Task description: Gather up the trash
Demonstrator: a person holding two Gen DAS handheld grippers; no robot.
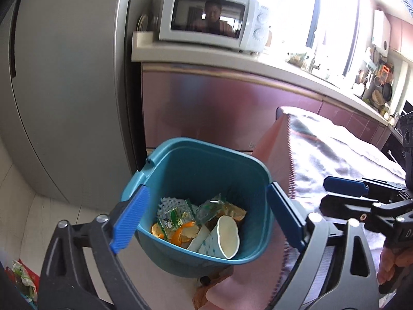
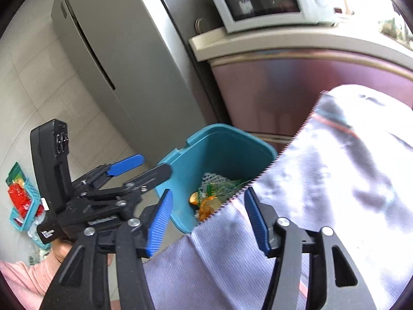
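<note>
One teal bin [image 1: 206, 170] on the floor by the surface's corner, holding one paper cup [image 1: 227, 235], orange peel [image 1: 183, 232], several wrappers [image 1: 175, 217], exact count unclear; both grippers, left [image 1: 206, 222] and right [image 2: 206, 222], fingers wide, empty; cloth [image 2: 322, 180] hiding part of the bin's rim.

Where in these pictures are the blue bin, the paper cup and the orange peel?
blue bin [image 1: 165, 155]: left wrist view, far inner wall below the rim.
paper cup [image 1: 228, 235]: left wrist view, white inside of its open mouth.
orange peel [image 2: 207, 204]: right wrist view, bright curled piece in the bin.
</note>
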